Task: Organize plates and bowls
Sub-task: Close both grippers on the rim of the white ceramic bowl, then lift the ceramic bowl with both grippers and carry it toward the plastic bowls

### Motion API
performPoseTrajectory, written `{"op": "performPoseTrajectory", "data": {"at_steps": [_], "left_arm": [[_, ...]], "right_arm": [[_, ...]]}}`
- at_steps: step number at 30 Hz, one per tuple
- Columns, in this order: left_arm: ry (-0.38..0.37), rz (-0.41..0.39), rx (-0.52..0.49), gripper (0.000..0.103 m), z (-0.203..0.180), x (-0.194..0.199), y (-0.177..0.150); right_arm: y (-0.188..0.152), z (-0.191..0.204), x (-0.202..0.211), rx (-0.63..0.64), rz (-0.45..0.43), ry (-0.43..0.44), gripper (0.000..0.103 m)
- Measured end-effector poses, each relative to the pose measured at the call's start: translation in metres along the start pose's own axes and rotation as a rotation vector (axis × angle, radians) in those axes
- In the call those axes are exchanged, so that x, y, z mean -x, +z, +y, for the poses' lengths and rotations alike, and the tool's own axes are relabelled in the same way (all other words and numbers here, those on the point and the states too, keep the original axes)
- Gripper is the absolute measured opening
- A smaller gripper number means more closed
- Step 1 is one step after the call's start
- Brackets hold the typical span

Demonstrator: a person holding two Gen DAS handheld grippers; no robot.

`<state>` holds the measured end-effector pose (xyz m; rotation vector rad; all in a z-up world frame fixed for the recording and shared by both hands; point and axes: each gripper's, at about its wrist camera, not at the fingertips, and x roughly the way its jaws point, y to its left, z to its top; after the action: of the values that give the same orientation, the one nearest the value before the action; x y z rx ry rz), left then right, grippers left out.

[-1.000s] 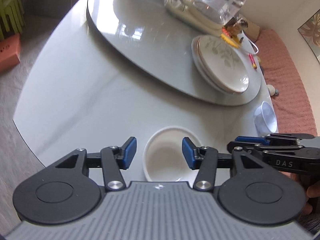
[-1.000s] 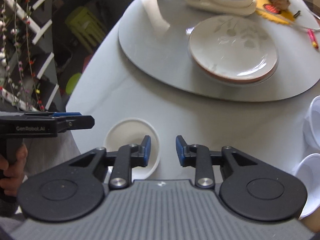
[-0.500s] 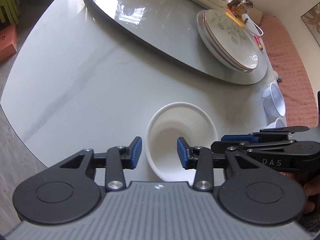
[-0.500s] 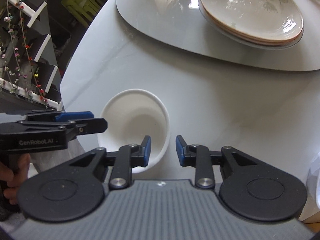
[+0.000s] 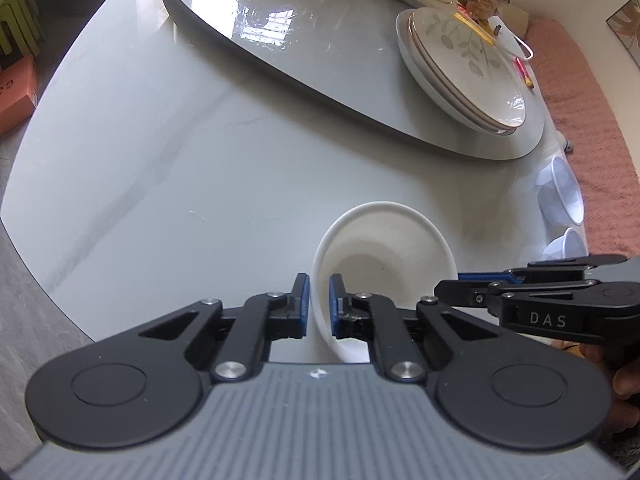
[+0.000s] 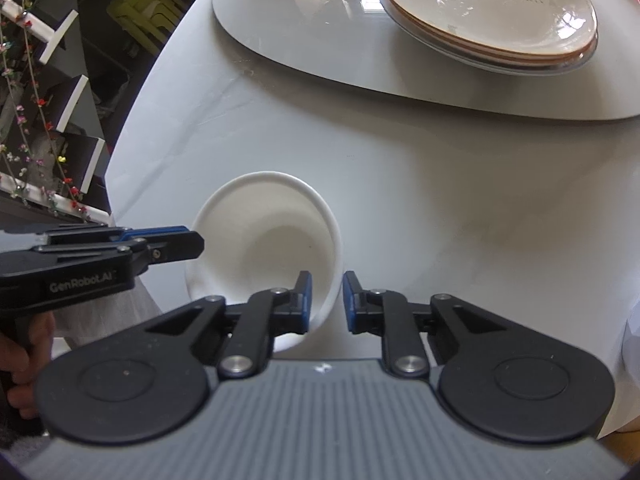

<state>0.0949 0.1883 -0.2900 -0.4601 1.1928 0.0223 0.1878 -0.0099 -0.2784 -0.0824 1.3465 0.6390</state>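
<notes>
Bowl: the white bowl stands upright on the pale table, near its front edge, below the turntable.
Left gripper: the left gripper straddles the bowl's left rim, one blue pad outside the wall and one inside, pinching the wall between them.
Right gripper: the right gripper straddles the bowl's right rim, the left pad inside the bowl and touching the wall, the right pad outside with a gap to the wall; its jaws are closing with the rim between them.
Cross views: each gripper shows in the other's camera, reaching to the opposite side of the bowl, with a hand on the handle.
Plates: a stack of leaf-patterned plates sits on the turntable, well apart from the bowl.
Other bowls: two small white bowls sit at the table's right edge, beside a pink cloth.
</notes>
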Motion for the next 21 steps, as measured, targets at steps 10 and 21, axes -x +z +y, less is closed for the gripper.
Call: {"op": "performPoseTrajectory", "data": {"at_steps": [10, 21], "left_arm": [[-0.016, 0.006, -0.052, 0.012, -0.024, 0.002, 0.011], [-0.056, 0.025, -0.131, 0.012, -0.081, -0.012, 0.04]], "right_arm": [[-0.001, -0.015, 0.01, -0.04, -0.03, -0.015, 0.018], [0.005, -0.056, 0.035, -0.112, -0.098, -0.078, 0.018]]}}
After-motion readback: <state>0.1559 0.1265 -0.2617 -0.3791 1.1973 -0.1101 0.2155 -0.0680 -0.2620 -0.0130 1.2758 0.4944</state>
